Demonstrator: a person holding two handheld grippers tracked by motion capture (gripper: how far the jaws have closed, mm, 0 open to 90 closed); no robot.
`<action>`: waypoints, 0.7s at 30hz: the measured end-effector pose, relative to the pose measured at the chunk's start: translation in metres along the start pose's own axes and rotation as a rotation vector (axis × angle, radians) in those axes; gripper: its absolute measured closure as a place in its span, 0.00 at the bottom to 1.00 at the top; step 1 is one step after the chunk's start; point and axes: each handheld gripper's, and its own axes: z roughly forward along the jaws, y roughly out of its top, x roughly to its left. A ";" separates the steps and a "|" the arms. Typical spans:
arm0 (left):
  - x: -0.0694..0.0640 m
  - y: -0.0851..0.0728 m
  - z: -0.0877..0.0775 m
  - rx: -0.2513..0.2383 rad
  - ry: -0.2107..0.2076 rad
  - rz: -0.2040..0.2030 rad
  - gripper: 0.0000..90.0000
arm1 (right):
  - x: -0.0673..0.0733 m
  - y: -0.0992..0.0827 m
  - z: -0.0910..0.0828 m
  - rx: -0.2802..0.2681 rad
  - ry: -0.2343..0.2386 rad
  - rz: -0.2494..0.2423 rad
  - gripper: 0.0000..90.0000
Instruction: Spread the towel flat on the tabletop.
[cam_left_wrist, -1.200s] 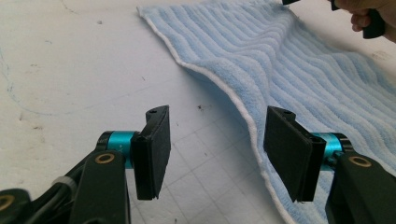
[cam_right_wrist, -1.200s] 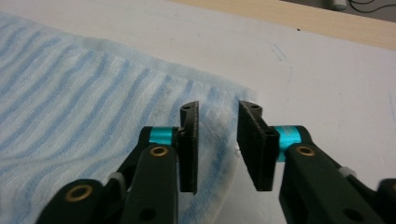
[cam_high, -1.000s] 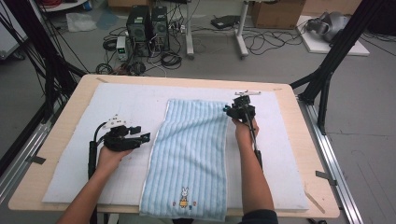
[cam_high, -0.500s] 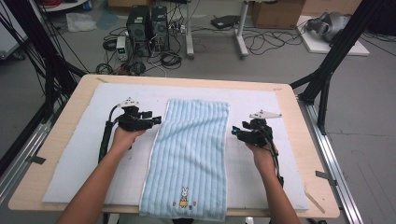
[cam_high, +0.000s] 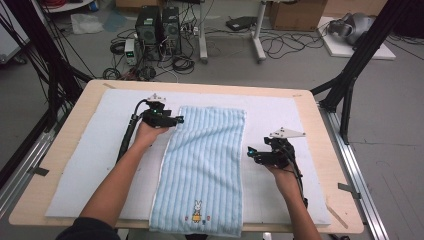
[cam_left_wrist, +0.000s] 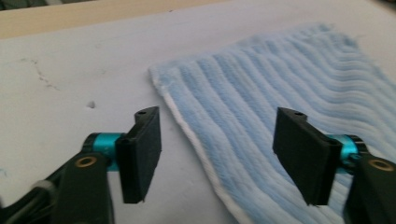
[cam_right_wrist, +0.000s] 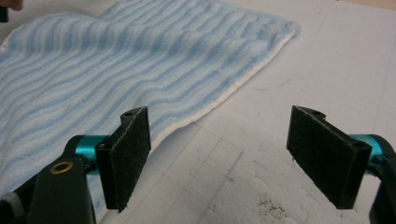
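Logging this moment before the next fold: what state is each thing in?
Towel: flat on the mat, folded into a long strip, held by neither gripper.
Left gripper: jaws have just been opening, open astride the towel's edge.
Right gripper: jaws have just been opening, open, nothing between, beside the towel.

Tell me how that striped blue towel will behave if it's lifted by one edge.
The towel lies flat and follows the white mat, so it would probably droop and fold. Its ribbed pile looks soft, likely grippy rather than slippery. It seems thin, probably light.
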 end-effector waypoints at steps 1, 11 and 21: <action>0.001 0.001 0.004 0.004 0.015 -0.001 0.40 | 0.001 0.000 0.000 0.002 0.003 -0.001 0.23; 0.002 0.008 0.042 0.074 0.141 0.099 0.57 | 0.001 0.000 -0.002 0.001 0.009 0.004 0.24; 0.001 0.013 0.046 0.082 0.263 0.167 0.97 | 0.002 -0.004 -0.003 0.003 0.014 0.009 0.25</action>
